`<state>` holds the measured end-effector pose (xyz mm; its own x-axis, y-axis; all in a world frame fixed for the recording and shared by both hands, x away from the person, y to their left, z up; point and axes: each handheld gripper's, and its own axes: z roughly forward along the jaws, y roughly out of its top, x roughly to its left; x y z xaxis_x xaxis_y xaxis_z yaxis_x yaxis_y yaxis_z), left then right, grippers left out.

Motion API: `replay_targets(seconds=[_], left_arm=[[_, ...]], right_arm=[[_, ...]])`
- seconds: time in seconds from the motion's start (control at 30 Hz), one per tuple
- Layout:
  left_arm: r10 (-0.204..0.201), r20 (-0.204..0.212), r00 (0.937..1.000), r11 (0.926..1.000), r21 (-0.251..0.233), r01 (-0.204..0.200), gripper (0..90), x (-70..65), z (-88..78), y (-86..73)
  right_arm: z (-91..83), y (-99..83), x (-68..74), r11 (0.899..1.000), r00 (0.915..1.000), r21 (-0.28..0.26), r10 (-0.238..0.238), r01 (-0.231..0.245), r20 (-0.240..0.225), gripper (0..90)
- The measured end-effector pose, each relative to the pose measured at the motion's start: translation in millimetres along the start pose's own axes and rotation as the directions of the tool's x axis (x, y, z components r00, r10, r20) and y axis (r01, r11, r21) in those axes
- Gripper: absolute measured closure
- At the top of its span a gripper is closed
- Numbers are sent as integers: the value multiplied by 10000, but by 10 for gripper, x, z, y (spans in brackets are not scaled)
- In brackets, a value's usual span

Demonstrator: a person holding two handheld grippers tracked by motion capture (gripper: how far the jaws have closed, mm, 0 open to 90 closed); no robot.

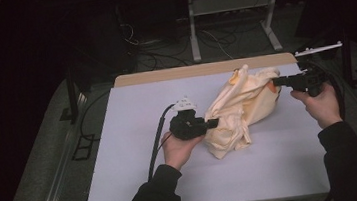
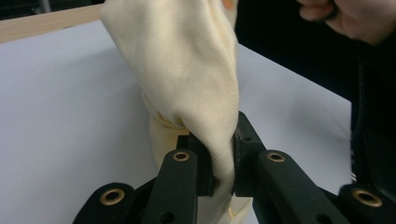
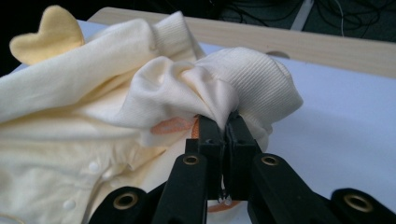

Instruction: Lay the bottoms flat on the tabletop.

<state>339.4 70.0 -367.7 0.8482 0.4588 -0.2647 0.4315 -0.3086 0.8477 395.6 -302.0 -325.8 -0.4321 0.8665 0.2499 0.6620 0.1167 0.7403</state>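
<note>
I hold the garment (image 1: 240, 109), a pale yellow piece with buttons and ribbed cuffs, over the table (image 1: 136, 150). My left gripper (image 1: 212, 123) has its jaws clamped on a fold at the garment's near-left edge. My right gripper (image 1: 276, 81) has its jaws clamped on bunched cloth beside a ribbed cuff at the garment's far-right end. The garment's lower folds rest on the table between both grippers.

You have no readable text, label, brand, number or sign anywhere on the things in view.
</note>
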Motion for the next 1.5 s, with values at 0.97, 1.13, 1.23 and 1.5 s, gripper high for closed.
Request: replay_targets(seconds=[0.97, 1.13, 1.23, 1.5], left_arm=[[-1446, -499, 9882, 9647, 2151, 1520, 786, 261, -499, -949], [-1257, -1062, 9864, 9621, 2296, 1473, 726, 263, -548, -899], [-1054, -1150, 9877, 9678, 2162, 1285, 662, 257, -591, -860], [-1079, -1155, 9874, 9800, 1546, 1251, 497, 301, -719, -820]], right_arm=[[1140, -169, 869, 9983, 9777, 67, -556, 581, -2023, 593], [981, -200, 679, 9989, 9832, -18, -454, 458, -1768, 471], [877, -241, 483, 9998, 9857, 15, -202, 208, -1674, 403], [786, -327, 143, 9973, 9805, 32, 728, -735, -1827, 307]])
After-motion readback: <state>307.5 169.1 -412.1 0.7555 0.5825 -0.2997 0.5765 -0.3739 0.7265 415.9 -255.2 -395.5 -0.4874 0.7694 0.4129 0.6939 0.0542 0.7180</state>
